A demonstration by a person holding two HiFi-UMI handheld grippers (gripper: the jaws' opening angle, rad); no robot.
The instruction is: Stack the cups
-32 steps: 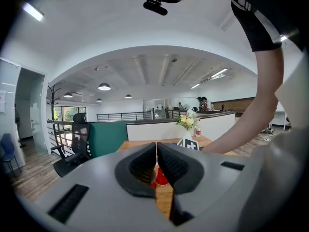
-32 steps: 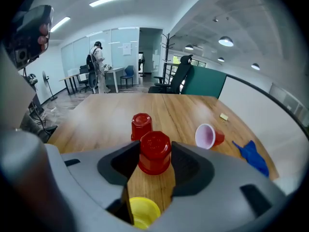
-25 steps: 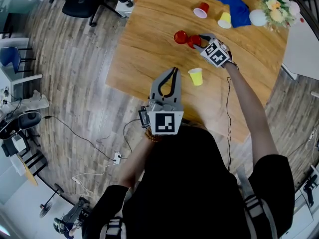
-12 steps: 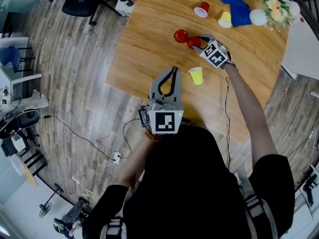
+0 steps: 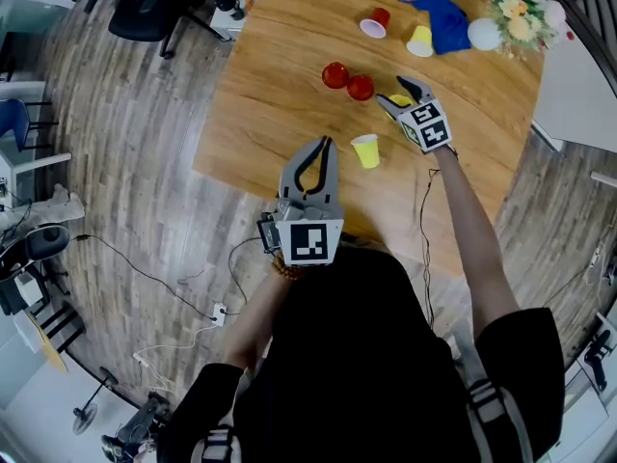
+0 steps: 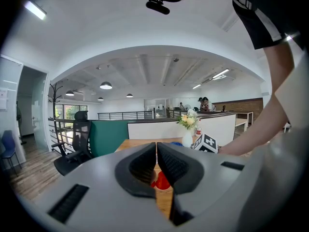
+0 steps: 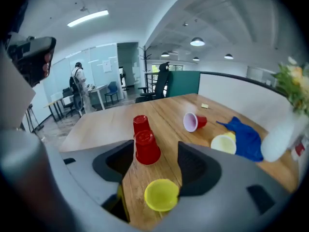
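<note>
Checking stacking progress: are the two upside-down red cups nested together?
No, the left red cup stands beside the right red cup, each on the table.

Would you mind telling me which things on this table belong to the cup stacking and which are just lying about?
Job: left upside-down red cup; right upside-down red cup; tipped red cup; tipped yellow cup; yellow cup near table edge; yellow cup nearest the red pair.
Lying about: blue cloth; flower vase.

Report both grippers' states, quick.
Left gripper: shut, empty.
Right gripper: open, jaws have just been opening; yellow cup between them, not gripped.
</note>
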